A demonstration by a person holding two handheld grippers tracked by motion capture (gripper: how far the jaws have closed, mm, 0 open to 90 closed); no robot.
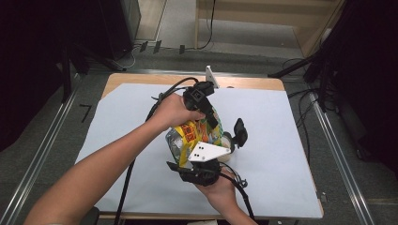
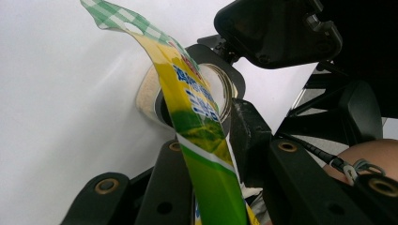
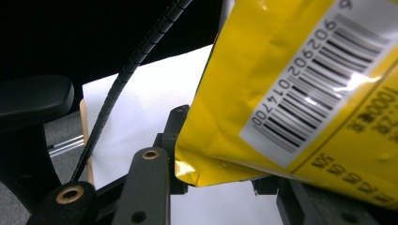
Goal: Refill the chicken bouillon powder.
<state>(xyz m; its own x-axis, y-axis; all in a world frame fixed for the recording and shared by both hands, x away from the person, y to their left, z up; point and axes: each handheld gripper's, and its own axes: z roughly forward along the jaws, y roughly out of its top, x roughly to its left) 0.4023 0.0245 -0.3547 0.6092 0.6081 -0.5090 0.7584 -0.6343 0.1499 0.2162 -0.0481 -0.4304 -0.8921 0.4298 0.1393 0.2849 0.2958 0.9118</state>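
Observation:
A yellow snack bag [image 1: 190, 133] with a green checked top hangs over the white sheet, held between both grippers. My left gripper [image 1: 209, 119] comes down from above. In the left gripper view its jaws [image 2: 202, 122] are shut on the bag's thin edge [image 2: 206, 178]. My right gripper [image 1: 211, 140] rises from below, under its grey plate. In the right gripper view the bag's barcoded lower corner [image 3: 291, 70] sits between its jaws [image 3: 225, 150]. A round container [image 1: 227, 153] with pale beige contents [image 2: 146, 93] stands just right of the bag.
The white sheet [image 1: 272, 122] covers a wooden table [image 1: 141, 78]. One black finger of the right gripper [image 1: 240, 132] stands beside the container. Cables trail from both grippers. Metal rails run along the floor on each side, and dark stands flank the table.

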